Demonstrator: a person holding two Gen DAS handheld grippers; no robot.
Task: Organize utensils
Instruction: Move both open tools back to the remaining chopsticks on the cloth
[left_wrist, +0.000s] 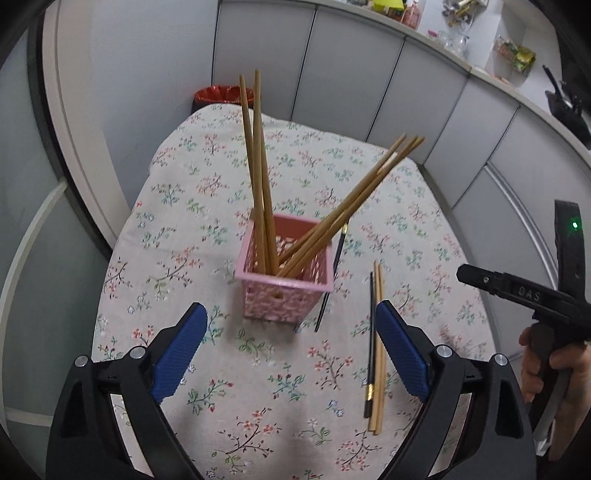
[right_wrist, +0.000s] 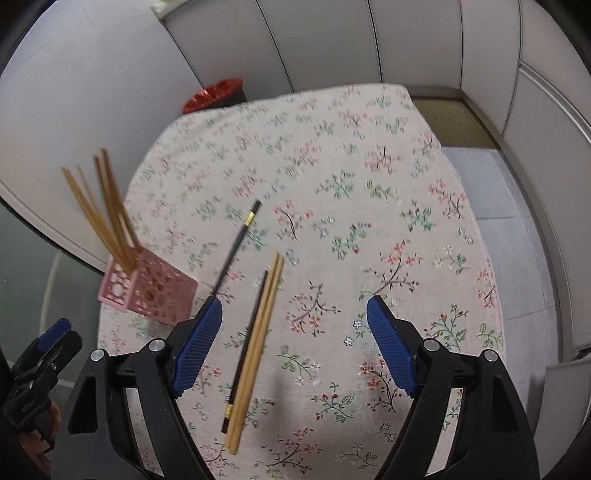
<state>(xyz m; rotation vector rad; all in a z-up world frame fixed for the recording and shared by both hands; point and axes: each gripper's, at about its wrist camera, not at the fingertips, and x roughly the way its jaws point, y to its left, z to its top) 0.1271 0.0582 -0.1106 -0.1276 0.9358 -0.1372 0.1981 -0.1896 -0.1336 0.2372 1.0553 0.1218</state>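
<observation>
Nearest the lens: left hand-held gripper (left_wrist: 291, 347), blue pads spread wide and empty, above the floral-cloth table (left_wrist: 177, 206). Ahead, a pink lattice plastic square holder (left_wrist: 284, 284) with upright wooden chopsticks (left_wrist: 258, 177). Right of it, one black gold-banded chopstick (right_wrist: 238, 243); then two bamboo chopsticks (right_wrist: 258, 343) beside another black one. Right hand-held gripper (right_wrist: 295, 343) wide open, empty, above these.

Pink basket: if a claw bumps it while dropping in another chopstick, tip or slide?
Probably tips before it slides. The pink basket is small, openwork, likely light, and the chopsticks in it stand far above its rim, some leaning well to one side, so it looks top-heavy. The cloth under it may grip its base and hinder sliding.
</observation>
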